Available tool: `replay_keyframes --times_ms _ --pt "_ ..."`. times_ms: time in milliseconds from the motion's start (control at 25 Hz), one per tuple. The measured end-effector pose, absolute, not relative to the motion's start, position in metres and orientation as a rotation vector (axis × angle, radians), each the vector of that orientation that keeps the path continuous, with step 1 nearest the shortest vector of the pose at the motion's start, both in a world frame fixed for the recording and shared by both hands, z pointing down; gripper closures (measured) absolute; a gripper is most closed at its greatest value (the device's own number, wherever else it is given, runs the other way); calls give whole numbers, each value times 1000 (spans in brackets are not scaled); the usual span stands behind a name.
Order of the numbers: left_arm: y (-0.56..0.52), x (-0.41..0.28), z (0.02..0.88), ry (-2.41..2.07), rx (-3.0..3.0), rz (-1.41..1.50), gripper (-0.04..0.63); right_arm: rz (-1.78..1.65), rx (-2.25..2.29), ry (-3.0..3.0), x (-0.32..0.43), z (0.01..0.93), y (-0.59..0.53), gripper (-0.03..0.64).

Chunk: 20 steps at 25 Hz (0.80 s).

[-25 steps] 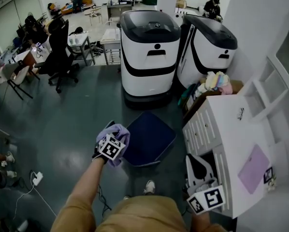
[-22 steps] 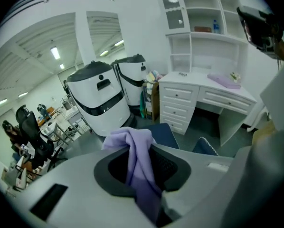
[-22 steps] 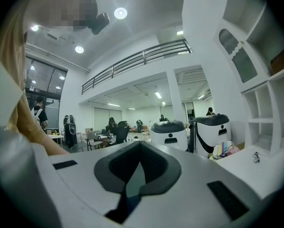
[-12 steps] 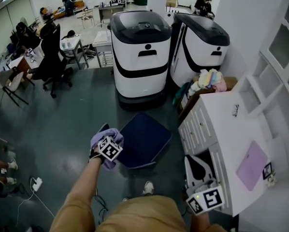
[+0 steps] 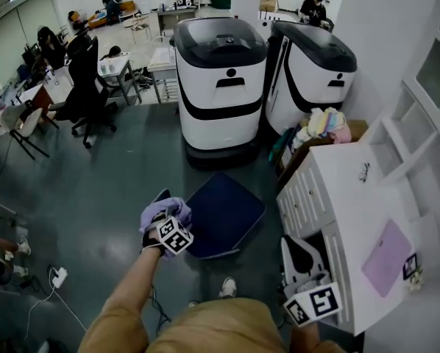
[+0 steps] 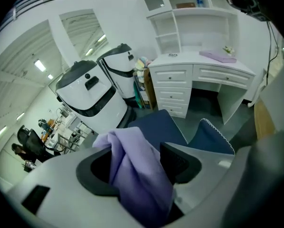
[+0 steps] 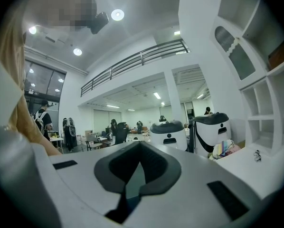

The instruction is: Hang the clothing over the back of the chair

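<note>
Left gripper [image 6: 135, 158]: jaws just opening, now wide, lavender clothing [image 5: 166, 207] loose between them at the navy chair [image 5: 224, 212] back | right gripper [image 7: 132, 175]: closed, empty | risk: we judged the fabric could snag a pad on withdrawal and slide off.

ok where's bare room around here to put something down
The white desk top is bare between its drawer edge and the lilac mat. The blue chair seat is clear, as is the grey floor left of it. Crowded: the clothes box between desk and white machines.
</note>
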<state>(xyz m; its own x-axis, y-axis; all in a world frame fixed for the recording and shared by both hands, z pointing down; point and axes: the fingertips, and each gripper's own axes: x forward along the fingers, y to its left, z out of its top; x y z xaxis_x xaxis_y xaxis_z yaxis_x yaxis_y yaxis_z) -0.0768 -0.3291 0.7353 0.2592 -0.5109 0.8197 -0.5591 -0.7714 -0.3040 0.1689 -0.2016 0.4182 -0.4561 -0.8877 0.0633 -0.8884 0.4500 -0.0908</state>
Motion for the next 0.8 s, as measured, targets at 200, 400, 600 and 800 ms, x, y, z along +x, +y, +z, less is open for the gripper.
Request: replay_keyframes --times_ms 200,400,600,800 --pt "-329 -71 726 -1086 2459 1502 336 188 1632 -2687 175 422 -208 612" --pt "-326 -74 714 -1139 2454 1480 330 188 1611 -2720 172 419 -212 612" --pt "-319 -77 700 -1162 2455 1444 322 186 1576 -2756 164 417 -210 612" --pt "-309 -88 692 -1204 2403 1472 316 186 1544 -2781 158 414 -204 612"
